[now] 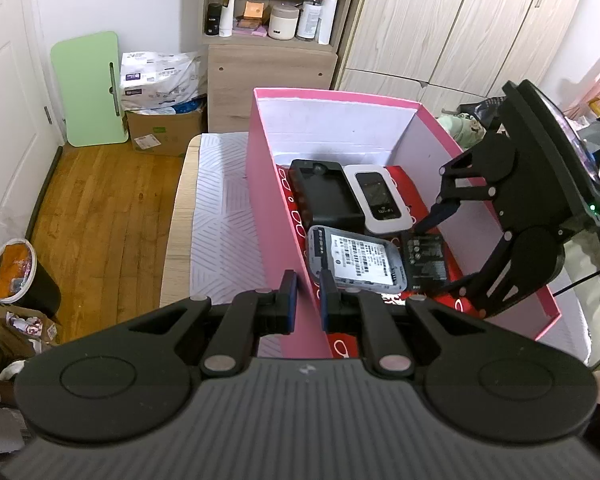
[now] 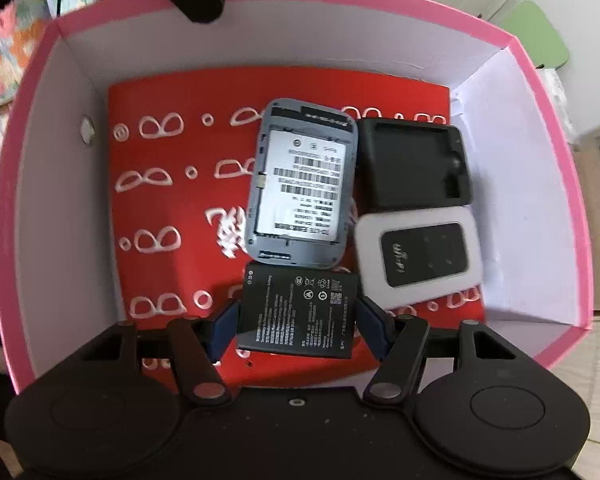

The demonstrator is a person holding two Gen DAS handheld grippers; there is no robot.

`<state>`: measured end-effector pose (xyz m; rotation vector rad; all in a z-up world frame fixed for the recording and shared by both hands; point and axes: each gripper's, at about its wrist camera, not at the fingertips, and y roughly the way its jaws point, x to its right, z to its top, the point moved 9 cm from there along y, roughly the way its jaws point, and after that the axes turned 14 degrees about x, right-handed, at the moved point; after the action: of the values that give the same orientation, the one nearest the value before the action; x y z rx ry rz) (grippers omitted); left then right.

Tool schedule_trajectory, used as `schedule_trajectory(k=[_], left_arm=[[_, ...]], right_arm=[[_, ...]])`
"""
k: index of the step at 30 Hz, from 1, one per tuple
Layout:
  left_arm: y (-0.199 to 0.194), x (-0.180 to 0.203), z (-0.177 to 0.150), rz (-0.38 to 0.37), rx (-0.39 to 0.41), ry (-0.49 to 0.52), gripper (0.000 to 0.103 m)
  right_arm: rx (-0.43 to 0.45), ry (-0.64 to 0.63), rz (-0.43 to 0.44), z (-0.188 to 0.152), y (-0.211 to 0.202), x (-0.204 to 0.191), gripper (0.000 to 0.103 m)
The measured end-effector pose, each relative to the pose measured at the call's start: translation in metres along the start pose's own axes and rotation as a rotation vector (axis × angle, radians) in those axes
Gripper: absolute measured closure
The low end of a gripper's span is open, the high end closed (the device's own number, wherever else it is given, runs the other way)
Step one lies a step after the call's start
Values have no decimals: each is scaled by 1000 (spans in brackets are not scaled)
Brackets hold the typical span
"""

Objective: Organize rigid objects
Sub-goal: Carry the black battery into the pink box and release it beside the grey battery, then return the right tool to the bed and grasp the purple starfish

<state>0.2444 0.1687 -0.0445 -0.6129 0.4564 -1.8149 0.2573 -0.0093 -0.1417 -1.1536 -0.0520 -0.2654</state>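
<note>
Battery (image 2: 298, 312), flat, black and rectangular, lay on the red patterned liner (image 2: 172, 208) at the near end of the pink box (image 2: 4, 200), just below the grey open-backed device (image 2: 300, 188) and apparently touching its lower edge. The right gripper (image 2: 298, 322) pointed steeply down into the box with its jaws spread, one blue pad on each short side of the battery. Whether the pads (image 2: 222, 330) already pressed on the edges could not be told; a narrow gap appeared on the left side.

Judged from its form, the battery would be stiff, light to moderate in weight, and smooth-skinned, hence somewhat slippery. The thin profile offers little height to grip, so the hold should be taken across the two opposite edges near mid-length, low against the liner. Crushing force should be avoided on a cell of this kind.

The white Wi-Fi unit (image 2: 418, 254) and black cradle (image 2: 414, 166) sat side by side against the right wall, close to the right-hand pad; contact there could shift them.

The left gripper (image 1: 309, 300) had its jaws pressed nearly together across the box's near wall (image 1: 276, 248), apparently steadying it.
</note>
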Motion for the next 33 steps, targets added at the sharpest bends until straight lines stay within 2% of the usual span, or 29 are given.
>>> schedule_trajectory(k=[7, 10, 15, 18, 19, 21, 27, 29, 33], left_arm=[[1, 0, 0, 1, -3, -1, 93], [0, 1, 0, 1, -2, -6, 93], [1, 1, 1, 5, -2, -11, 93], [1, -1, 1, 6, -3, -17, 93], [1, -1, 1, 7, -4, -21, 93], [1, -1, 1, 9, -11, -25, 93], [4, 4, 1, 51, -22, 5, 93], [3, 6, 0, 67, -19, 18, 93], [2, 7, -1, 89, -16, 15, 93]], right_arm=[[37, 30, 9, 1, -2, -1, 34], [90, 16, -46, 2, -14, 3, 34], [293, 97, -137, 6, -65, 7, 34], [485, 175, -198, 1, -103, 11, 33], [533, 194, -218, -2, -112, 13, 30], [604, 252, -245, -12, -131, 16, 29], [668, 406, -315, -59, -169, 13, 29], [722, 471, -344, -79, -182, 9, 29], [793, 586, -380, -119, -183, 11, 29]])
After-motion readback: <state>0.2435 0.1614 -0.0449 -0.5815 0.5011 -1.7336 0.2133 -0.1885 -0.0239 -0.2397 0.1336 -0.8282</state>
